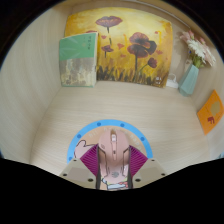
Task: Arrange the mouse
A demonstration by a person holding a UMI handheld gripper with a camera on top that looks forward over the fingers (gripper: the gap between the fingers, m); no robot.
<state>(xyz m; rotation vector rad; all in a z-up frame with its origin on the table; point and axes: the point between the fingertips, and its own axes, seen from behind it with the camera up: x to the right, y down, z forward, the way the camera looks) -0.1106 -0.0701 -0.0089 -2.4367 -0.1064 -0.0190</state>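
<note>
A pale pink mouse (112, 152) with dark stripes along its back sits between my fingers. It lies over a round tan mouse pad with a blue rim (74, 146). My gripper (113, 168) is shut on the mouse, and the magenta pads (91, 160) press on both of its sides. The rear of the mouse is hidden low down between the fingers. Whether the mouse rests on the mouse pad or is lifted off it, I cannot tell.
The cream wooden table stretches ahead. At its far edge leans a yellow flower painting (125, 50), with a teal box (78, 58) to its left. A light blue vase (189, 78) with flowers stands at the far right, and an orange card (211, 110) lies nearer.
</note>
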